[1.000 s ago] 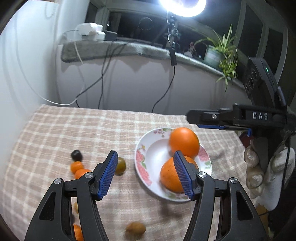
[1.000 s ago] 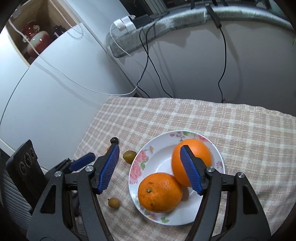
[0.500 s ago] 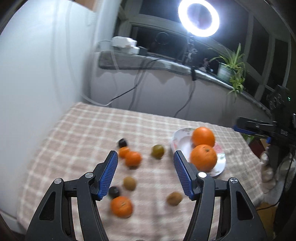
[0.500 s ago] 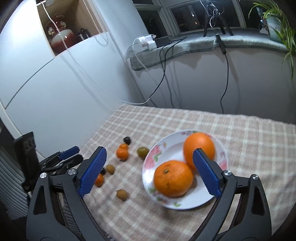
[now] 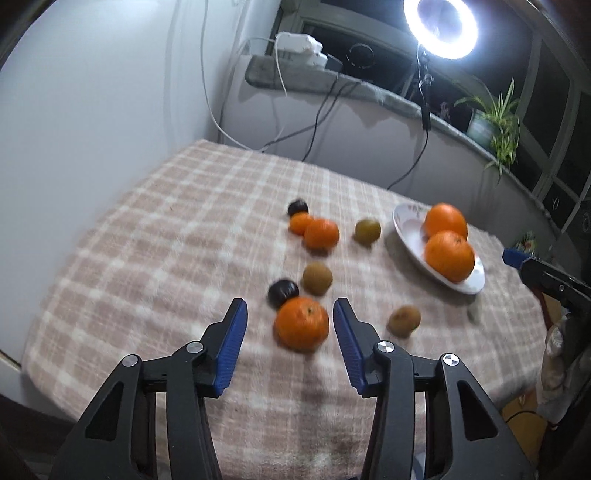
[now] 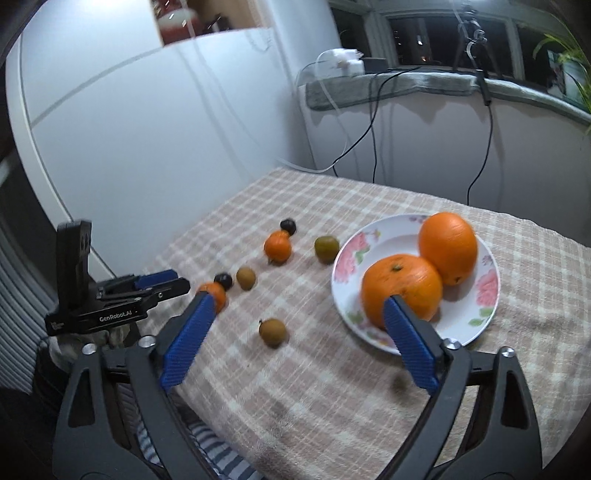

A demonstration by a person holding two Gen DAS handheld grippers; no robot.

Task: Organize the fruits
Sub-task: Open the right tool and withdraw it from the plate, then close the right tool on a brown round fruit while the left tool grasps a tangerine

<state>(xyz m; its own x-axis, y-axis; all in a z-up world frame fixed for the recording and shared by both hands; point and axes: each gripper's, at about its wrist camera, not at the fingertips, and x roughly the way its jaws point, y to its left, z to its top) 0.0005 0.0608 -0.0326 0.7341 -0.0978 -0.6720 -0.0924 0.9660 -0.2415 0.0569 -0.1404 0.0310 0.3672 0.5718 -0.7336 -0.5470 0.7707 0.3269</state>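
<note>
Both views pulled back; "GenRobot.AI"-marked left tool [image 6: 162, 284] narrowing, empty; right tool [image 6: 295, 332] apart.

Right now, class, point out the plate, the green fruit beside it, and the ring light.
plate [image 6: 382, 234], right wrist view, bare rim
green fruit [image 6: 326, 248], right wrist view, its middle
ring light [image 5: 440, 27], left wrist view, glowing ring

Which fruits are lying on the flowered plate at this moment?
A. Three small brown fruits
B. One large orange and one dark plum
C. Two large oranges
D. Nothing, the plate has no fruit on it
C. The flowered plate carries two large oranges side by side, while the small orange, brown, greenish and dark fruits all lie on the checked cloth beside it.
</note>
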